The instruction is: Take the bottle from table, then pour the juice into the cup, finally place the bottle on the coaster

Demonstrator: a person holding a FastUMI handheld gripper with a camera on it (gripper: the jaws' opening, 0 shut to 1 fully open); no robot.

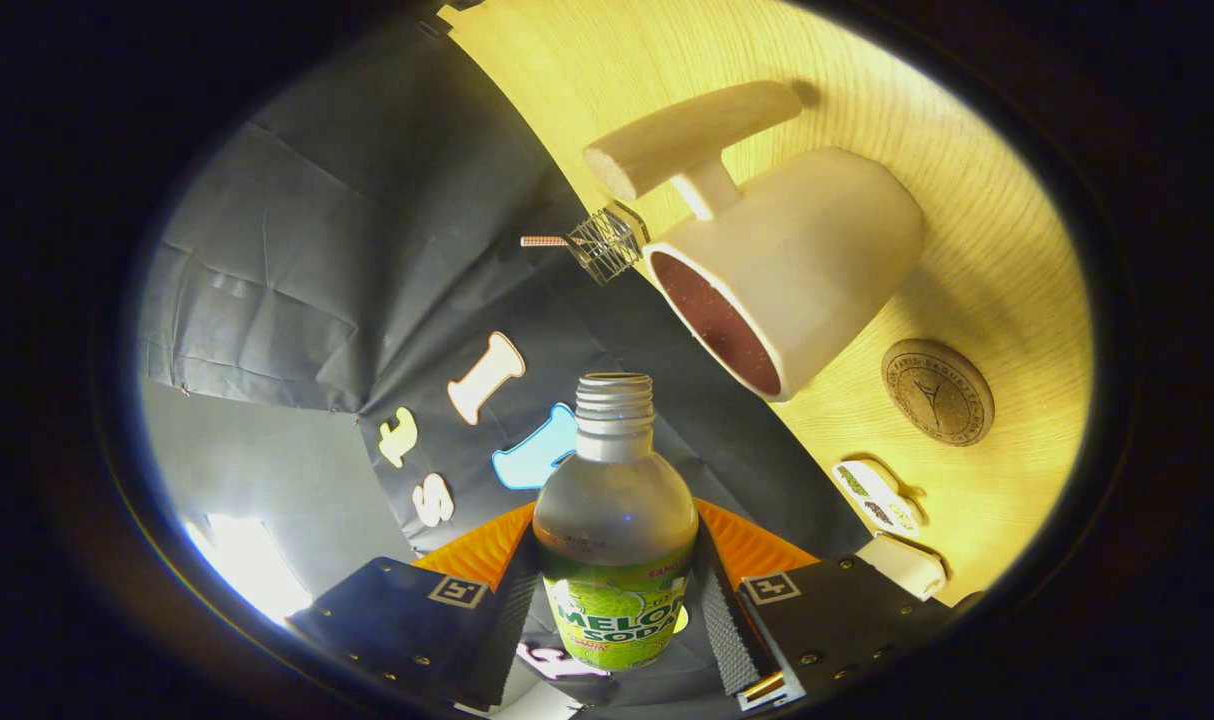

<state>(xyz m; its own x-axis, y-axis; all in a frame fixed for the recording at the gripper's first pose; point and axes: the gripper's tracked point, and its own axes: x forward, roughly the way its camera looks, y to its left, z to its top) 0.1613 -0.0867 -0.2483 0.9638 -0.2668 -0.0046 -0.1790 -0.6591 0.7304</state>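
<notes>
I have the bottle [615,520] clamped between the gripper [615,600] fingers, both pressing its labelled lower body, and the whole rig is rolled hard over, so the wooden table [1007,230] stands almost on edge beyond the fingers. By my reading this is the pouring step: the bottle is off the table and its open, uncapped neck points towards the cup [787,270], which sits just ahead and to one side with its dark inside facing me. The mouth is near the rim but not over it, and I see no stream. The next move, I judge, calls for bringing the threaded neck over the cup's opening and tipping further, slowly, since the neck is narrow and a spill on the table is the risk. The bottle is clear plastic, rounded at the shoulder, with ribbed threads and a glossy green label. The cup is matte, pale and thick-walled, with a stout wooden peg handle. The coaster [937,391], a round cork disc with a stamped mark, lies flat on the table just beside the cup, waiting.
</notes>
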